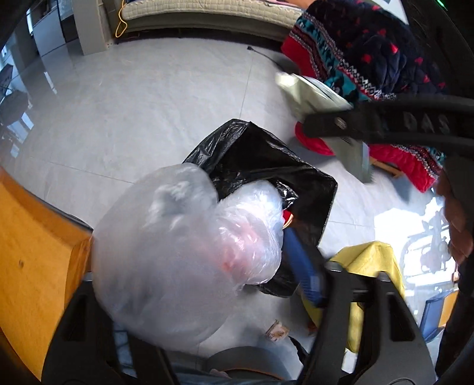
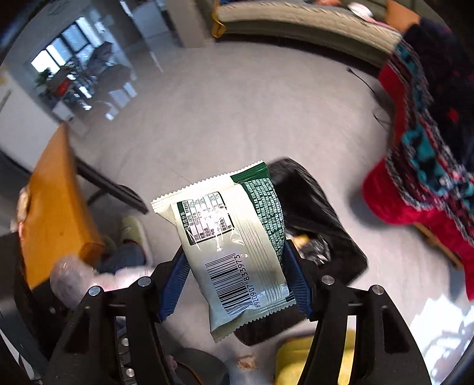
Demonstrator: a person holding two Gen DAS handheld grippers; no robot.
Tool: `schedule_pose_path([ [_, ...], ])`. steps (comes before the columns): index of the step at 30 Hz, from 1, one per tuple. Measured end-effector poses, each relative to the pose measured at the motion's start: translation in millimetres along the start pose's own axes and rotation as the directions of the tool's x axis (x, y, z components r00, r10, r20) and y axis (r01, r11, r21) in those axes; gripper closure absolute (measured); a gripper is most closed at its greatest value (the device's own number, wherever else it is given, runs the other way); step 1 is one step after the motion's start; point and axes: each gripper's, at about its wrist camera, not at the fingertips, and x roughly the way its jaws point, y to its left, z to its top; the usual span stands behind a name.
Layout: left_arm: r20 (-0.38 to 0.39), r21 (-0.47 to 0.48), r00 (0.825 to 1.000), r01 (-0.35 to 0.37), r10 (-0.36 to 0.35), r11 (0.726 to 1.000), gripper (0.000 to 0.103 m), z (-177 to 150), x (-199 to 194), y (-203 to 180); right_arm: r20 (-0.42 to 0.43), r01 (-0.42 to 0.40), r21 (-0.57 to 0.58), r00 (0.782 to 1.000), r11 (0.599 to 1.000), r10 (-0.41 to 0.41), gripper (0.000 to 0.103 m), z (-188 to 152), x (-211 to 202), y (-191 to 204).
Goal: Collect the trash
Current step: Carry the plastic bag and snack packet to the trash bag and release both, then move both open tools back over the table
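A black trash bag (image 1: 266,160) stands open on the pale tiled floor, seen also in the right wrist view (image 2: 311,207). A crumpled clear plastic bag (image 1: 177,251) hangs blurred over its mouth, between the wide-spread fingers of my left gripper (image 1: 201,266). The blue pad (image 1: 305,266) on the right stands just clear of the bag; the other pad is hidden behind it. My right gripper (image 2: 237,275) is shut on a white and green snack packet (image 2: 237,245) with a barcode, held above the floor beside the black bag. That packet (image 1: 311,94) also shows in the left wrist view.
An orange wooden table edge (image 1: 29,251) (image 2: 56,213) lies to the left. A person's red and navy patterned garment (image 1: 370,53) (image 2: 429,163) fills the right. Something yellow (image 1: 370,260) (image 2: 296,364) and a small scrap (image 1: 277,331) lie on the floor nearby. A padded seat edge (image 1: 207,14) runs along the far side.
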Motion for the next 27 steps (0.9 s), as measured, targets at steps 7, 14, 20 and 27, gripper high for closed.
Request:
schedule_pose_path([
  [7,0.033,-0.019,0.992,-0.122,0.122,0.992,0.006,22,0,4,0.021,-0.004,0.095,1.0,0.995,0.002,0.028,-9,-2,-44],
  [14,0.057,-0.06,0.993,-0.097,0.1,0.993,0.006,13,-11,17,0.039,-0.048,0.031,0.998,0.998,0.047,0.028,-2,-14,-8],
  [20,0.095,-0.138,0.991,-0.08,0.094,0.987,0.006,-4,-36,51,0.041,-0.125,-0.091,0.991,0.988,0.13,0.028,-3,-20,56],
  [27,0.14,-0.278,0.977,-0.114,0.158,0.954,0.006,-48,-79,118,0.017,-0.184,-0.272,0.98,0.944,0.196,0.028,-4,-22,154],
])
